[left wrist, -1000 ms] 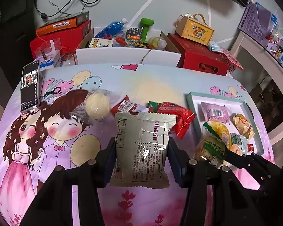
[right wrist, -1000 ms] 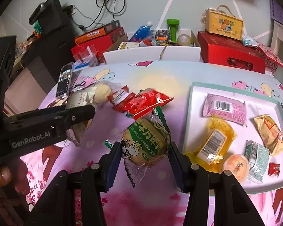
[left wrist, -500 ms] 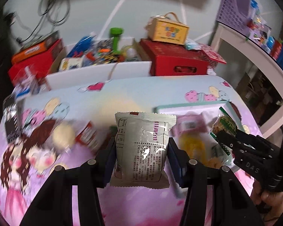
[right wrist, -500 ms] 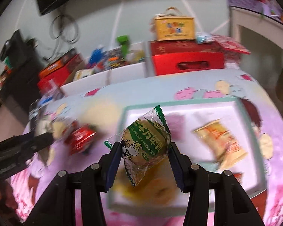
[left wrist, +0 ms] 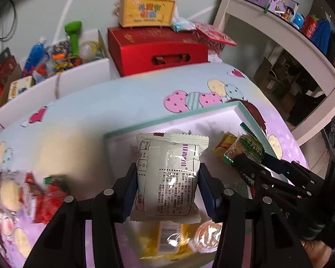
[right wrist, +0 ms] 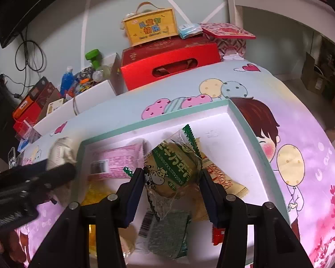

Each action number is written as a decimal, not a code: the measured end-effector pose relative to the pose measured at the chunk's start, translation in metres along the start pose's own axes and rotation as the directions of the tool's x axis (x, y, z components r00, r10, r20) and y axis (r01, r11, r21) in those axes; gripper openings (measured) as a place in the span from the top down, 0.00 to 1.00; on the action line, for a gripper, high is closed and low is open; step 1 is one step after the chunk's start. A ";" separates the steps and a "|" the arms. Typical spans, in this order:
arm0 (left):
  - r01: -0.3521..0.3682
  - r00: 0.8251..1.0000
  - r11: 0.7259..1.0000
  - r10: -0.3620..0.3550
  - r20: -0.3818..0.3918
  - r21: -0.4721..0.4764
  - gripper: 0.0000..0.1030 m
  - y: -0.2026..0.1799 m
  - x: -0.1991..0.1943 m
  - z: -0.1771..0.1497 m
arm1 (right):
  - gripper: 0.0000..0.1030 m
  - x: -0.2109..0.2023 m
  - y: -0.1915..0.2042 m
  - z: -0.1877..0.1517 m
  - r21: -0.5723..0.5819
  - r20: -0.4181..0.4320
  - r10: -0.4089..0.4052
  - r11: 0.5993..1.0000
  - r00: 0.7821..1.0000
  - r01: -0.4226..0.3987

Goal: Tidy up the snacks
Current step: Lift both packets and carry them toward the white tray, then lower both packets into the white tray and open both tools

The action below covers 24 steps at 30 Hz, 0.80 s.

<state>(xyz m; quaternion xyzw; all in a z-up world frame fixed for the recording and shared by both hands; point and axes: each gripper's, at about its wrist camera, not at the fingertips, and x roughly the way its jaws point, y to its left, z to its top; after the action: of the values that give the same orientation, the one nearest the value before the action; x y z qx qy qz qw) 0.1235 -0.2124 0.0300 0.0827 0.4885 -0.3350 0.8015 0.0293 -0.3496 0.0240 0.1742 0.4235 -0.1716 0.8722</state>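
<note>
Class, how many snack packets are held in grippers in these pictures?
2: a white packet in the left gripper, a green packet in the right gripper, both over the tray.

A white snack packet with purple print is held upright above the teal-rimmed white tray. A green cow-print bun packet hangs tilted over the tray, where pink, yellow and orange packets lie flat.
</note>
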 end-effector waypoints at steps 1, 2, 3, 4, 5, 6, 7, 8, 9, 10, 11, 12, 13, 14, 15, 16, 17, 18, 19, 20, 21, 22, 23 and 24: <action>0.002 1.000 1.000 -0.002 -0.006 -0.001 0.48 -0.001 0.004 0.000 | 0.48 0.001 0.000 0.000 0.002 -0.001 -0.003 1.000 1.000 0.003; 0.003 1.000 1.000 -0.003 -0.012 -0.003 0.48 -0.003 0.008 0.000 | 0.48 0.002 0.000 0.000 0.002 0.000 -0.007 1.000 1.000 0.007; 0.004 1.000 1.000 -0.004 -0.018 -0.004 0.48 -0.005 0.011 0.001 | 0.48 0.002 0.000 0.001 0.000 0.000 -0.009 1.000 1.000 0.009; 0.007 1.000 1.000 -0.007 -0.023 -0.003 0.48 -0.006 0.013 0.002 | 0.48 0.003 0.000 0.001 -0.001 0.001 -0.009 1.000 1.000 0.009; 0.011 1.000 1.000 -0.011 -0.025 -0.003 0.48 -0.007 0.014 0.001 | 0.48 0.003 0.001 0.001 -0.003 0.001 -0.009 1.000 1.000 0.009; 0.014 1.000 1.000 -0.014 -0.026 -0.002 0.48 -0.008 0.015 0.001 | 0.48 0.003 0.001 0.000 -0.005 0.000 -0.010 1.000 1.000 0.010; 0.017 0.999 1.000 -0.017 -0.029 -0.002 0.47 -0.009 0.016 0.002 | 0.48 0.003 0.001 0.000 -0.008 0.000 -0.012 1.000 1.000 0.012; 0.020 0.999 1.000 -0.021 -0.029 -0.002 0.45 -0.010 0.016 0.002 | 0.48 0.003 0.001 0.000 -0.008 -0.001 -0.013 1.000 1.000 0.013; 0.021 0.999 1.000 -0.021 -0.028 -0.002 0.44 -0.011 0.016 0.002 | 0.48 0.003 0.001 0.000 -0.009 -0.001 -0.013 1.000 1.000 0.013; 0.018 1.000 1.000 -0.018 -0.025 -0.003 0.42 -0.010 0.014 0.001 | 0.48 0.003 0.001 0.000 -0.008 -0.001 -0.016 1.000 1.000 0.016; 0.019 1.000 1.000 -0.019 -0.022 -0.006 0.40 -0.010 0.013 0.001 | 0.48 0.003 0.002 0.000 -0.007 -0.002 -0.016 1.000 1.000 0.016; 0.020 1.000 1.000 -0.020 -0.019 -0.010 0.40 -0.009 0.012 0.002 | 0.48 0.003 0.002 0.000 -0.008 -0.002 -0.015 1.000 1.000 0.015; 0.020 1.000 1.000 -0.020 -0.016 -0.014 0.40 -0.008 0.011 0.002 | 0.48 0.003 0.002 0.000 -0.010 -0.003 -0.016 1.000 1.000 0.016; 0.017 1.000 1.000 -0.018 -0.013 -0.017 0.40 -0.007 0.009 0.002 | 0.48 0.003 0.003 0.000 -0.012 -0.003 -0.017 1.000 1.000 0.017; 0.015 1.000 1.000 -0.016 -0.011 -0.017 0.40 -0.007 0.008 0.002 | 0.48 0.003 0.003 -0.001 -0.014 -0.004 -0.018 1.000 1.000 0.018; 0.012 1.000 1.000 -0.012 -0.009 -0.019 0.40 -0.006 0.007 0.002 | 0.48 0.003 0.004 -0.001 -0.017 -0.005 -0.021 1.000 1.000 0.021; 0.009 1.000 1.000 -0.009 -0.009 -0.020 0.39 -0.005 0.006 0.002 | 0.47 0.003 0.004 -0.001 -0.018 -0.006 -0.022 1.000 1.000 0.022; 0.005 1.000 1.000 -0.005 -0.009 -0.022 0.38 -0.004 0.006 0.002 | 0.47 0.003 0.004 -0.001 -0.020 -0.006 -0.024 1.000 1.000 0.024; 0.000 1.000 1.000 0.000 -0.009 -0.024 0.33 -0.003 0.006 0.002 | 0.46 0.003 0.005 -0.001 -0.021 -0.005 -0.030 0.999 1.000 0.029; -0.008 1.000 1.000 0.008 -0.008 -0.029 0.29 -0.002 0.006 0.002 | 0.46 0.003 0.005 -0.001 -0.022 -0.003 -0.034 0.999 0.999 0.034; -0.015 1.000 0.999 0.015 -0.007 -0.032 0.28 0.000 0.006 0.001 | 0.46 0.004 0.005 -0.001 -0.022 -0.004 -0.039 0.999 0.999 0.038; -0.024 1.000 0.999 0.024 -0.006 -0.034 0.28 0.001 0.006 0.001 | 0.46 0.004 0.004 -0.001 -0.021 -0.005 -0.041 0.999 0.999 0.041; -0.033 0.999 0.999 0.032 -0.005 -0.038 0.27 0.003 0.006 0.001 | 0.46 0.003 0.004 -0.001 -0.019 -0.003 -0.041 0.999 0.999 0.041; -0.038 0.999 0.998 0.038 -0.004 -0.040 0.27 0.004 0.006 0.001 | 0.45 0.003 0.003 0.000 -0.018 -0.002 -0.042 0.999 0.999 0.042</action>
<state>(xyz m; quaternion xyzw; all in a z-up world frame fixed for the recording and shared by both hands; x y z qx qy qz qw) 0.1285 -0.2123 0.0245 0.0764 0.4948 -0.3097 0.8084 0.0325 -0.3471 0.0218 0.1575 0.4299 -0.1859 0.8694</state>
